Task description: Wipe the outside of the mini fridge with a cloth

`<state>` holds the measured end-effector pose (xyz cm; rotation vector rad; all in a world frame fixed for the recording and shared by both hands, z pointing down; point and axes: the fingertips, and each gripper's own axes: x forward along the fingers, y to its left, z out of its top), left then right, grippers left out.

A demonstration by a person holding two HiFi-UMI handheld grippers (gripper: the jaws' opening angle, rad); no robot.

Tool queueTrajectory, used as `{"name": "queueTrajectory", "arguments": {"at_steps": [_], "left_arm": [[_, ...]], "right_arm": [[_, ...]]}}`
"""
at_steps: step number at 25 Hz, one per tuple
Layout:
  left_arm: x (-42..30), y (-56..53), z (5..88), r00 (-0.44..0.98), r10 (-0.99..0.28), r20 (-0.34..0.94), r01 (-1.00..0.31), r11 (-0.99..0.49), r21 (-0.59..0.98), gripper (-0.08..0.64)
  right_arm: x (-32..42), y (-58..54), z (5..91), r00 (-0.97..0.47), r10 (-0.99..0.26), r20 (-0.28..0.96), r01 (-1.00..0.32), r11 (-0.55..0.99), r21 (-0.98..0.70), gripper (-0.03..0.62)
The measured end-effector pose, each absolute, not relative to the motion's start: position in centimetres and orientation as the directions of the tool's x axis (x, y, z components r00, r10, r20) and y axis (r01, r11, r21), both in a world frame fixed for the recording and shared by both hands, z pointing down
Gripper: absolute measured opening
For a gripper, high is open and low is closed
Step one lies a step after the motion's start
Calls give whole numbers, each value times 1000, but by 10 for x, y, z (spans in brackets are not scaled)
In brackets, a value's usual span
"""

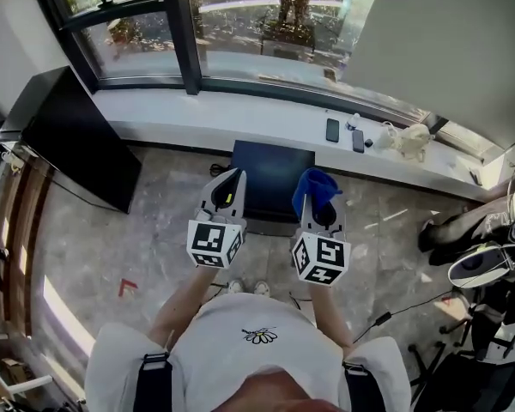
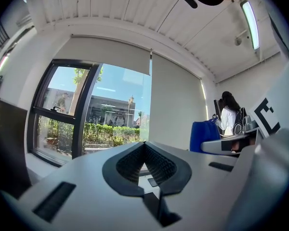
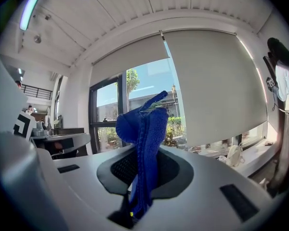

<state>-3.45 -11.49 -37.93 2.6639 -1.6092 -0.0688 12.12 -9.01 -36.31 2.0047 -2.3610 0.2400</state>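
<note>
The mini fridge (image 1: 270, 172) is a dark box on the stone floor under the window ledge, seen from above in the head view. Both grippers are held up in front of it and point towards the window. My right gripper (image 1: 320, 202) (image 3: 145, 150) is shut on a blue knitted cloth (image 1: 314, 187) (image 3: 144, 126), which bunches up above the jaws. The same cloth (image 2: 204, 135) shows at the right of the left gripper view. My left gripper (image 1: 233, 177) (image 2: 145, 145) is shut with nothing between its jaws. Neither gripper touches the fridge.
A tall black cabinet (image 1: 77, 136) stands left of the fridge. Two phones (image 1: 332, 130) and a white object (image 1: 409, 137) lie on the window ledge. Chairs, gear and cables (image 1: 485, 269) crowd the right. A person (image 2: 228, 117) stands by a desk there.
</note>
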Motion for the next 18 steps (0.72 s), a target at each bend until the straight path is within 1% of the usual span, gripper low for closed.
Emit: {"name": "queueTrajectory", "arguments": {"at_steps": [9,18], "left_arm": [[-58,-119,-367,473,-881,-17,-878,-473,68,5],[-23,-88,-394,501,-864,-46,-865,-502,6,5]], "right_arm": [[84,-93,-361,-203,-971,123,-979,197,-62,75],[112,-53,-367,-209,-970,127,-976,200,-81,75]]}}
